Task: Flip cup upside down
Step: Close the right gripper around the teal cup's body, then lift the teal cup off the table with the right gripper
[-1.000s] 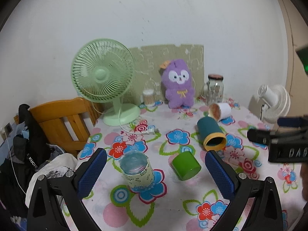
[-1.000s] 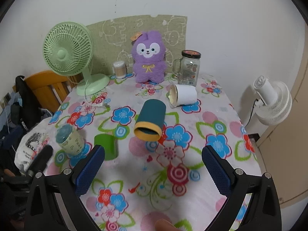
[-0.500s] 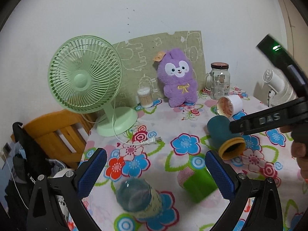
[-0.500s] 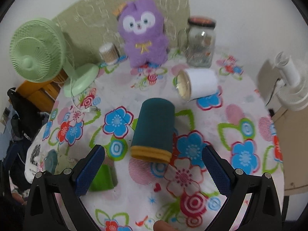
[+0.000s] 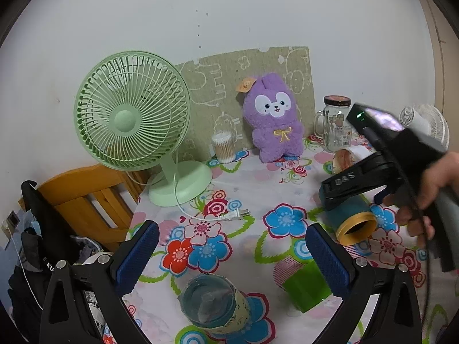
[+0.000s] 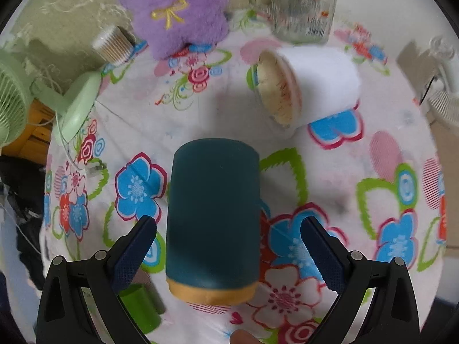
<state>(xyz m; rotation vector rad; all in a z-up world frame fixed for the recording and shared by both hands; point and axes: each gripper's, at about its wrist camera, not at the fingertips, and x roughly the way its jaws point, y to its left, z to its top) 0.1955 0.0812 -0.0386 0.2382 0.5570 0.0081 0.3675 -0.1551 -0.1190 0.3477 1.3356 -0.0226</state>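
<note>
Teal cup: we see the teal cup (image 6: 212, 223) lying on its side on the floral tablecloth (image 6: 330, 189), its yellow-rimmed mouth toward the near edge and its closed base pointing far.
Right gripper: our right gripper (image 6: 228, 246) straddles the cup with its 2 blue-padded fingers (image 6: 134, 246) spread wide, 1 on each side of the cup body; a gap shows on both sides, so neither pad touches it.
Left gripper: our left gripper (image 5: 229, 255) hangs over the near left part of the table with its fingers apart and nothing between them.
White cup: a white cup (image 6: 309, 86) lies on its side just far and right of the teal one, mouth facing left.
Green cup: a green cup (image 5: 305, 286) stands near the left gripper's right finger, beside a patterned cup (image 5: 215, 309) with a clear lid.
Far edge: we see a purple plush toy (image 5: 274, 123), a glass jar (image 5: 335, 123), a cotton-swab tub (image 5: 223, 147) and a green desk fan (image 5: 132, 114) along the wall.
</note>
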